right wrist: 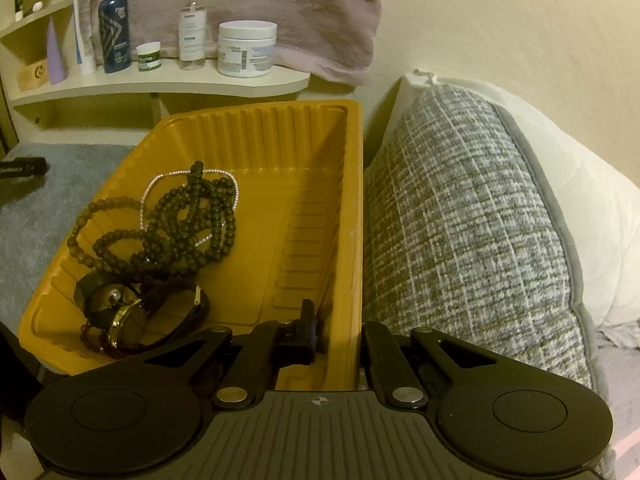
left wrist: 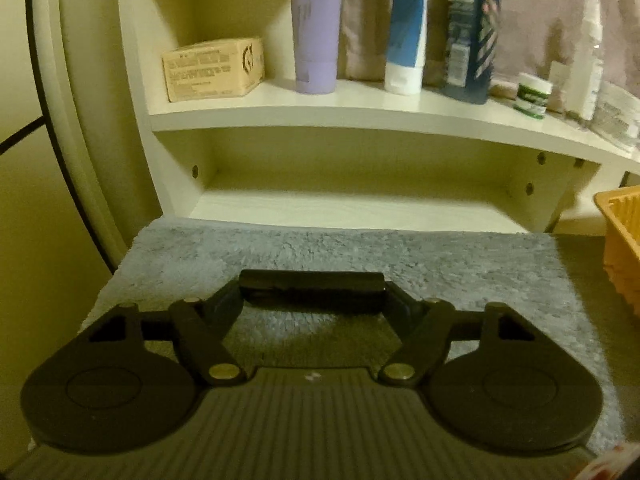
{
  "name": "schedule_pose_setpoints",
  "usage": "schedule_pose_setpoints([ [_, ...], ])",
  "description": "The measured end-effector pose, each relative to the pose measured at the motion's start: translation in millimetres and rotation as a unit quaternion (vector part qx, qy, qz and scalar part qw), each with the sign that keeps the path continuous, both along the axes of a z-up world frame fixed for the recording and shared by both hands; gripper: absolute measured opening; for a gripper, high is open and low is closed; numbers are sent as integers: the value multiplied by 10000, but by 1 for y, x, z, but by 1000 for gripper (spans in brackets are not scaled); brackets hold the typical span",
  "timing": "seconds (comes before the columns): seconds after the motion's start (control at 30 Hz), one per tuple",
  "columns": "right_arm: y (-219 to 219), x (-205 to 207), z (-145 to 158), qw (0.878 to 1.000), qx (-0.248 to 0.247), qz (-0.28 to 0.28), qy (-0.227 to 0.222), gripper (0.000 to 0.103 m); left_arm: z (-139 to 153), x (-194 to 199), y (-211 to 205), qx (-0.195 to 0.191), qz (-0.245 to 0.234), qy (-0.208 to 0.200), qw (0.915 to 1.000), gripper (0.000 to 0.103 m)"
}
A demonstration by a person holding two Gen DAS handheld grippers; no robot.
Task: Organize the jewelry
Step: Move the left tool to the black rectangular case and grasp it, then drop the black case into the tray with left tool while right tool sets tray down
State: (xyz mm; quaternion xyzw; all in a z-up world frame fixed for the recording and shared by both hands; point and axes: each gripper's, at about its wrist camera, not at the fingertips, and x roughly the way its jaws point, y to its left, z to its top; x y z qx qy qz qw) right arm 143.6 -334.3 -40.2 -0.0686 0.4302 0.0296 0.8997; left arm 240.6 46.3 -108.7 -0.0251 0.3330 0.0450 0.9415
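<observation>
- Jewelry sits piled in the yellow tray (right wrist: 316, 152), at its left-near part: dark bead necklaces (right wrist: 188, 224) tangled w/ a thin pale chain (right wrist: 149, 196), and near of them a watch (right wrist: 128, 316) w/ gold-tone case and dark strap.
- Right gripper (right wrist: 336, 332) is at the tray's near right corner; its left finger is inside the tray, its right one outside, so the jaws straddle the right wall. Can't tell whether they actually pinch it.
- Tray's right side lies just beside a grey woven cushion (right wrist: 460, 216), w/ a white pillow (right wrist: 560, 168) behind that.
- Left gripper (left wrist: 312, 286) hovers over a grey fluffy mat (left wrist: 360, 252), jaws pressed together, nothing between them.
- Tray's corner shows at the right edge of the left wrist view, well apart from the left gripper.
- Far side: white shelf (left wrist: 360, 108) carrying a cardboard box (left wrist: 212, 68), purple tube (left wrist: 316, 24), blue-white tube (left wrist: 406, 24), dark blue bottle (left wrist: 472, 32), small green-label jar (left wrist: 534, 94).
- Right wrist view adds a clear spray bottle (right wrist: 193, 20) and a big white jar (right wrist: 247, 48) on the same shelf; a pinkish towel (right wrist: 300, 8) hangs behind.
</observation>
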Motion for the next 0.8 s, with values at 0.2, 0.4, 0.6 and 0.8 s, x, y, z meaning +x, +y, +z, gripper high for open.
schedule_pose_setpoints([
  [0.2, -17, 2, -8, 9987, 484, -167, 14, 5, 23, -24, -17, -94, -377, -116, 9992, 73],
  [0.4, -31, 2, -17, 9958, 865, -295, 6, 5, 53, -45, -47, -270, -994, -245, 9944, 73],
  [0.6, -38, -4, -20, 9946, 1000, -259, -128, 5, 77, -57, -89, -488, -1767, -309, 9826, 73],
  [0.8, -54, -15, -20, 9862, 1571, -433, -284, 5, 93, -67, -132, -417, -2490, -406, 9668, 73],
])
